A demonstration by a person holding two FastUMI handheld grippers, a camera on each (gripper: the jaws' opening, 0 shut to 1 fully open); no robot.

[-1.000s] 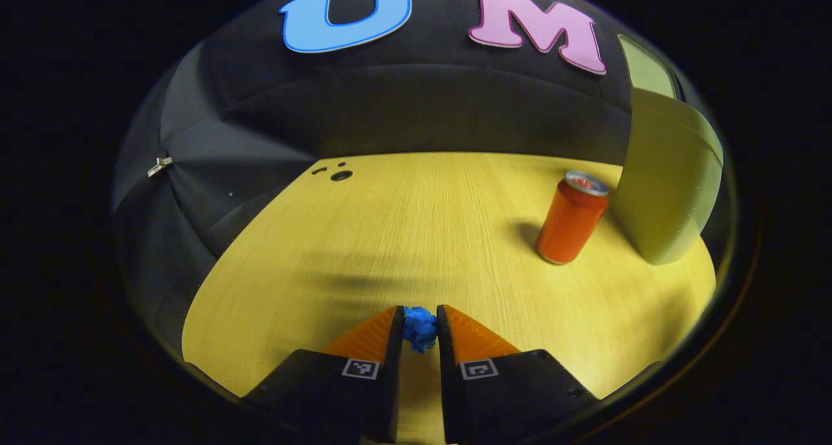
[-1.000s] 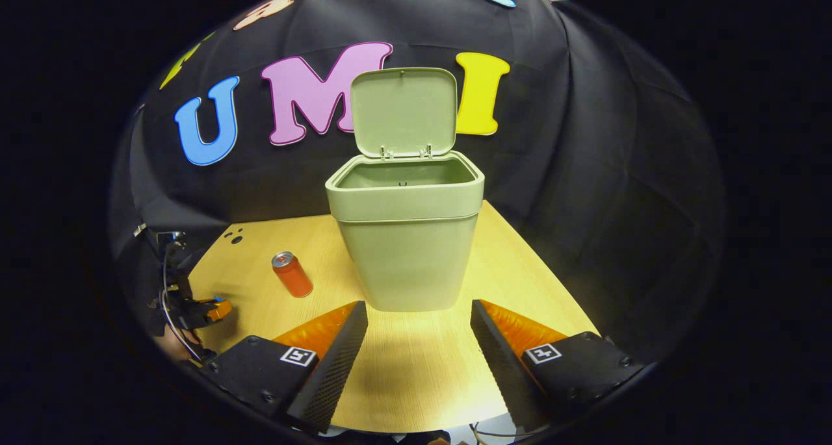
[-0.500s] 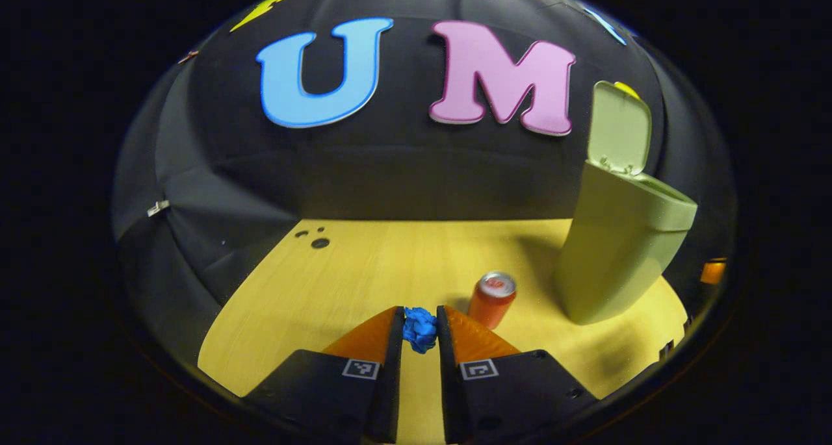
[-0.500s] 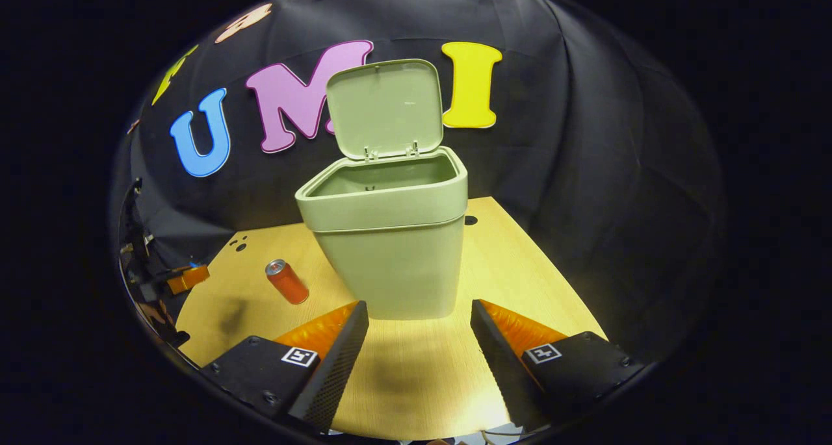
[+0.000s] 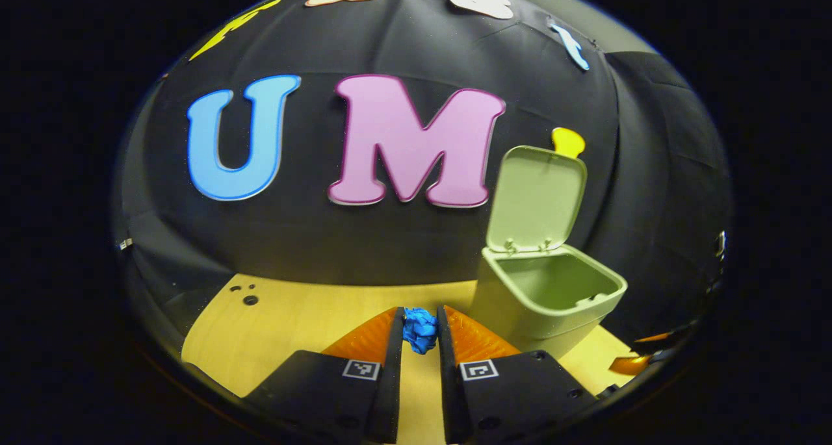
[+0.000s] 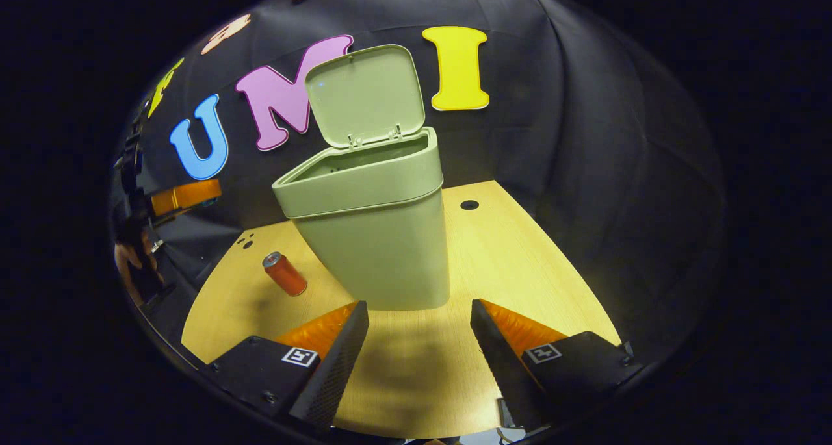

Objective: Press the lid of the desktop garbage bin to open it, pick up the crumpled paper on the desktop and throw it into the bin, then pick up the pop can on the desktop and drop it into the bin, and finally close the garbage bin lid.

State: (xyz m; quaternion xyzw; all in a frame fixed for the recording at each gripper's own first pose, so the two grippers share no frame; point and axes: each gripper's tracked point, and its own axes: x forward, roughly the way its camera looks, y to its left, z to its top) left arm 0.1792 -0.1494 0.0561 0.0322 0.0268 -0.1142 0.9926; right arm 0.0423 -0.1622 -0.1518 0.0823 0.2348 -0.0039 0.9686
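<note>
While raised above the wooden desktop (image 5: 286,321), the left gripper (image 5: 420,331) pinches one blue crumpled paper (image 5: 420,329) between both fingers, jaws nearly closed; one smooth green plastic bin (image 5: 546,299) stands right, lid (image 5: 536,198) upright; the right gripper (image 6: 419,341) hovers low, jaws wide and empty; one cylindrical red pop can (image 6: 284,274) stands left of the bin.

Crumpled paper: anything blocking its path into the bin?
Nothing visible. The lid stands open, the bin mouth is clear, and the left gripper holds the crumpled paper short of it. The pop can sits off beside the bin.
</note>
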